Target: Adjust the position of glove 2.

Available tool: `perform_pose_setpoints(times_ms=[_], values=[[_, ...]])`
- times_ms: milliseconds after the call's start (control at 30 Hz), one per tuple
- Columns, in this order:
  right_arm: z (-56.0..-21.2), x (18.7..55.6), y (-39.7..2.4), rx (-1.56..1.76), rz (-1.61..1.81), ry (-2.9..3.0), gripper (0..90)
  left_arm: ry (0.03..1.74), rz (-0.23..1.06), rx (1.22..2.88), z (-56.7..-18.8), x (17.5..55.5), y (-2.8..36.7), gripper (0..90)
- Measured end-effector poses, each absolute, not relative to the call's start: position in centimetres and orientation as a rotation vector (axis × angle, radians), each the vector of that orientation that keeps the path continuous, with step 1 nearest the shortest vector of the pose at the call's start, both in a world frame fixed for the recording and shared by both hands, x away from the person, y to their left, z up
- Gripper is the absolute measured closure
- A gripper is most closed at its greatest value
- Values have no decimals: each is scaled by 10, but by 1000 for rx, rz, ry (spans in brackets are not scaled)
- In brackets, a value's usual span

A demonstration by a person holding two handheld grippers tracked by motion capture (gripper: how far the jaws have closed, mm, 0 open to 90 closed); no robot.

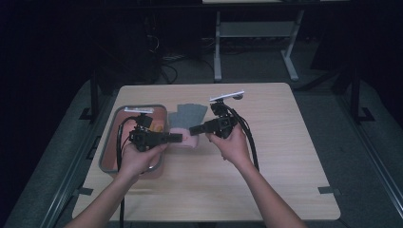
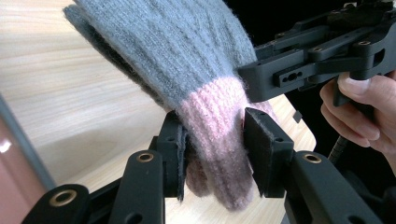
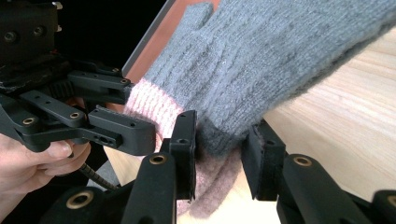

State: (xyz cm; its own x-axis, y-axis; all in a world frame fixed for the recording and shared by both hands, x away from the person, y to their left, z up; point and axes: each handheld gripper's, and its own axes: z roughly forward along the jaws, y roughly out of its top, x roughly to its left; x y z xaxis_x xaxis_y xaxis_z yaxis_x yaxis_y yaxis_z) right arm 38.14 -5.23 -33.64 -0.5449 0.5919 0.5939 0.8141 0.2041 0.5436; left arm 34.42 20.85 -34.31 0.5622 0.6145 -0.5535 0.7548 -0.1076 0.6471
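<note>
glove (image 1: 186, 124) pinched at pink cuff by left gripper (image 2: 212, 158) and right gripper (image 3: 218, 154) (both clamped on knit), lifted off table (image 1: 266, 156); placement into tray (image 1: 108, 142) likely left.

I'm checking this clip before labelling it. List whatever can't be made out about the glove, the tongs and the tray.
- Glove fingertips: cut off by the top edge in the left gripper view.
- Pink cuff: in the high view, mostly covered by the left tongs and right tongs.
- Tray contents: high view, hidden by the left hand and too dark.

Glove (image 2: 187, 56) fingertips beyond the frame edge
</note>
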Motion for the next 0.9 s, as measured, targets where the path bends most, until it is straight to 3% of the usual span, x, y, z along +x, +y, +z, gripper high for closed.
perform_pose_setpoints(times_ms=[900], values=[[-326,399,-7,-1268,-1261,-2233,676,1178,-141,1754,-333,348,253,657]])
